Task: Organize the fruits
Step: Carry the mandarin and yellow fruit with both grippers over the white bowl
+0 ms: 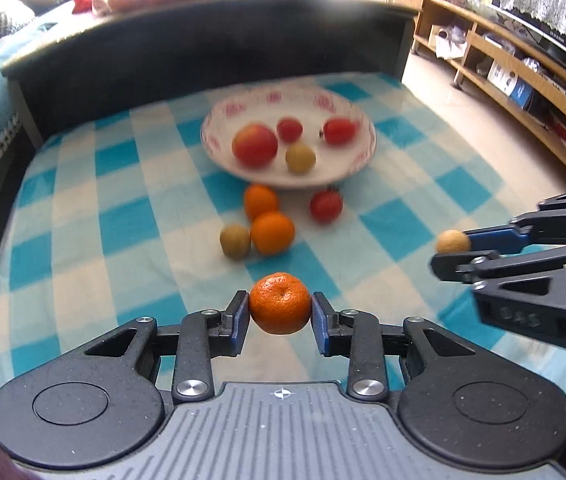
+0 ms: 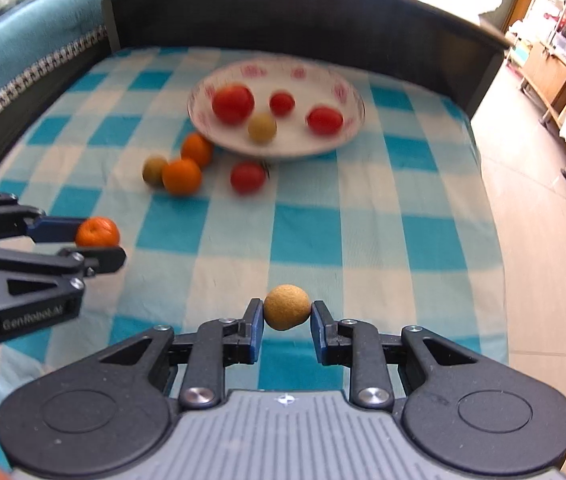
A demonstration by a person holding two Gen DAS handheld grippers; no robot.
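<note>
Left gripper fingers closed around a mandarin, held above the checkered cloth. Right gripper fingers pinching a small tan longan. Farther away, white bowl with red fruits; two oranges and a tomato just near it.

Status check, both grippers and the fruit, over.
Left gripper shut on orange mandarin. Right gripper shut on round tan fruit. White red-patterned bowl ahead, path clear.
</note>
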